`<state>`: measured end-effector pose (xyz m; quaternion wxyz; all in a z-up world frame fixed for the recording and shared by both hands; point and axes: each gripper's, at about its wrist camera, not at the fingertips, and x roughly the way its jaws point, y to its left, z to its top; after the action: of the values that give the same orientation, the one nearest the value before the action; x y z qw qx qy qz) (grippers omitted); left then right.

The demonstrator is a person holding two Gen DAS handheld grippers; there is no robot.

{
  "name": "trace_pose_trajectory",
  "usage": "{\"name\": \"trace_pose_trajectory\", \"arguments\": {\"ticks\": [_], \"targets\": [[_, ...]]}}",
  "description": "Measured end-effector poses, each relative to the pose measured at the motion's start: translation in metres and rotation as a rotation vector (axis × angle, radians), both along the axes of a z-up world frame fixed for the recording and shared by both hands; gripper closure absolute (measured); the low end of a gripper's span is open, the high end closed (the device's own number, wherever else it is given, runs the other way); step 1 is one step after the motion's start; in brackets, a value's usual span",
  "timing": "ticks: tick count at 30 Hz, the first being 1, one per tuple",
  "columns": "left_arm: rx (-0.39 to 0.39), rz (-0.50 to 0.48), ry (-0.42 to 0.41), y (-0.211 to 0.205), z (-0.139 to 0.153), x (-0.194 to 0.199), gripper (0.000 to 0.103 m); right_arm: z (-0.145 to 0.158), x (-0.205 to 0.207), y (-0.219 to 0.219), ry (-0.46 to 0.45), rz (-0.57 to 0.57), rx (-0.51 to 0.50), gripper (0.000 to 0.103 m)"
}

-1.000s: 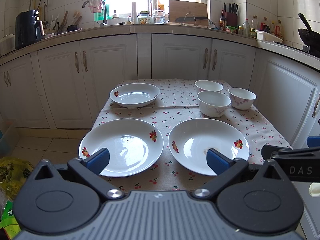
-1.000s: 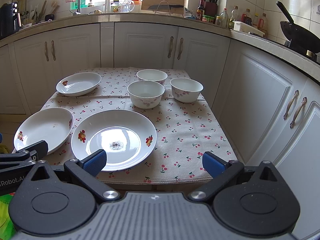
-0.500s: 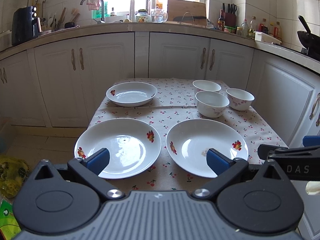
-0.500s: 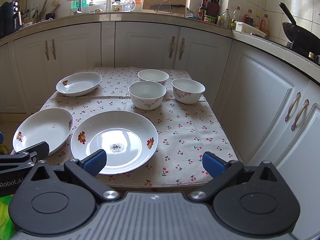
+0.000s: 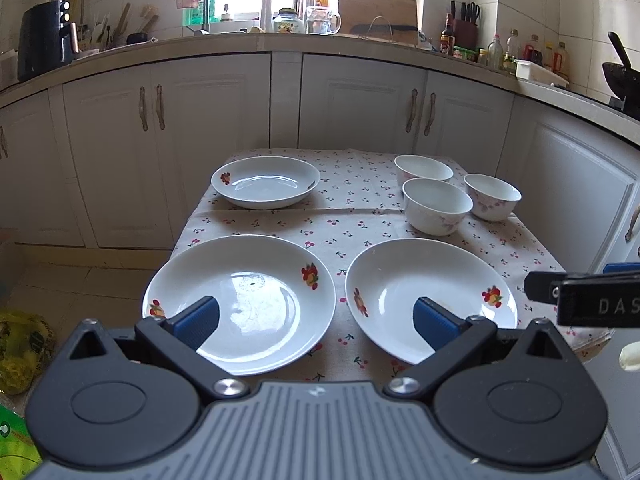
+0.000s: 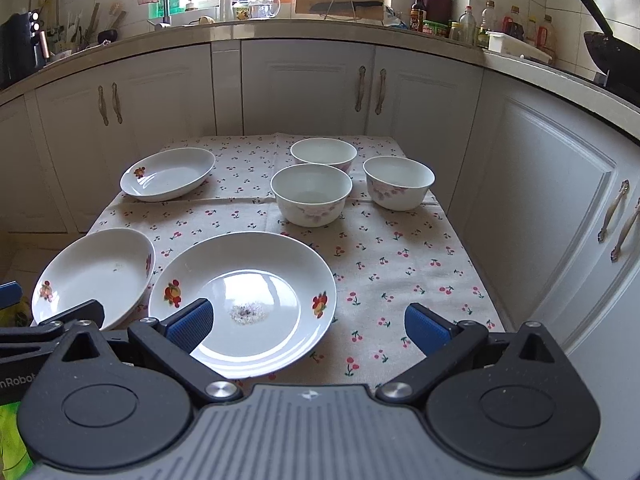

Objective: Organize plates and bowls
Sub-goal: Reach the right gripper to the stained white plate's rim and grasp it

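Both grippers have crept closer to table (image 6: 420, 248). Near plates' (image 5: 248, 304) front rims hidden. Left gripper (image 5: 316, 316) & right gripper (image 6: 306, 322): jaws wide, empty.

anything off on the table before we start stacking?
One thing: the near right plate has a small patch of greyish specks or residue at its centre, so it is not clean. The near left plate shows a faint smudge and a dark speck too. Nothing is tipped, chipped or spilled; the three bowls stand upright.
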<state>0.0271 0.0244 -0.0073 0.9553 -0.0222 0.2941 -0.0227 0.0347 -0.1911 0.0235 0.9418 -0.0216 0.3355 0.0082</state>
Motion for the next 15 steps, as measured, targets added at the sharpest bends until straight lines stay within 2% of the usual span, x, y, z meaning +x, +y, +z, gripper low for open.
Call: {"name": "trace_pose_trajectory", "arguments": {"ticks": [12, 15], "targets": [[0.009, -0.022, -0.005, 0.023, -0.011, 0.026, 0.001, 0.000, 0.033, -0.025, -0.040, -0.024, 0.036, 0.000], [-0.033, -0.043, 0.010, 0.034, -0.018, 0.033, 0.001, 0.000, 0.039, -0.035, -0.073, -0.018, 0.083, 0.000]]}}
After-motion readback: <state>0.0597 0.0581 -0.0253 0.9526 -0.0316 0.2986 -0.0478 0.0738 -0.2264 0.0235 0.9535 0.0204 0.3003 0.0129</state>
